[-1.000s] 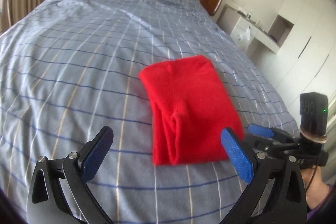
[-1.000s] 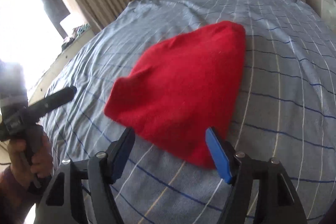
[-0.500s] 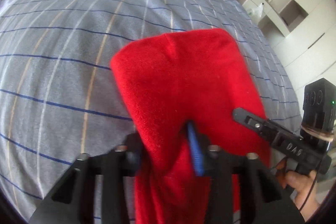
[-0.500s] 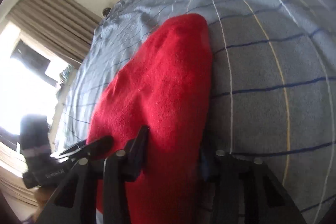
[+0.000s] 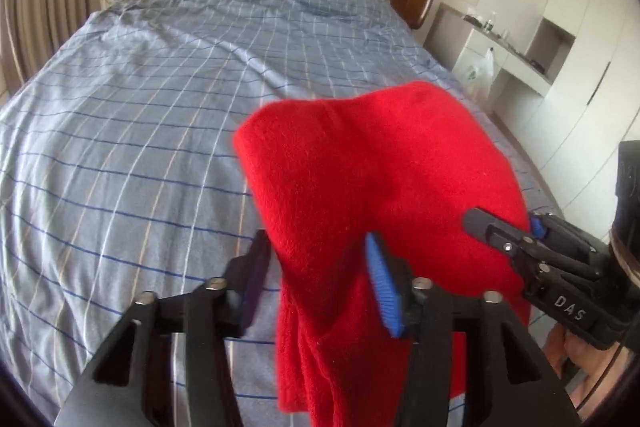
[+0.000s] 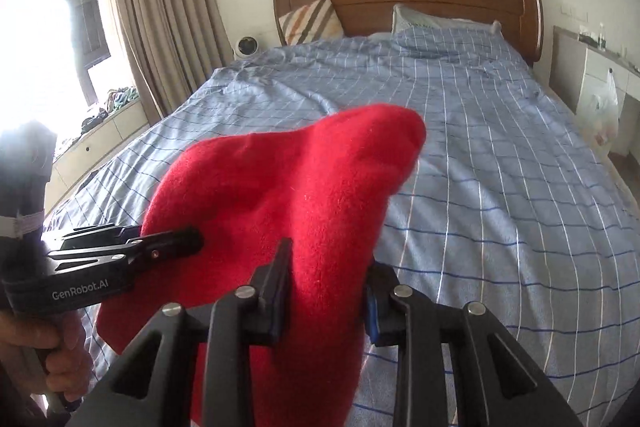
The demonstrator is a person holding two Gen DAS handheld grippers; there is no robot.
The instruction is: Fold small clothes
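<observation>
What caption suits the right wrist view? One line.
Right gripper, jaws opening, red garment between them, above the blue checked bed.

Two markings can be read. In the left wrist view, white letters "DAS" stand on the black body of the right gripper (image 5: 500, 231), at the right edge near the camera. In the right wrist view, white lettering "GenRobot.AI" stands on the black side of the left gripper (image 6: 168, 241), at the near left. Nothing else shows legible writing.
</observation>
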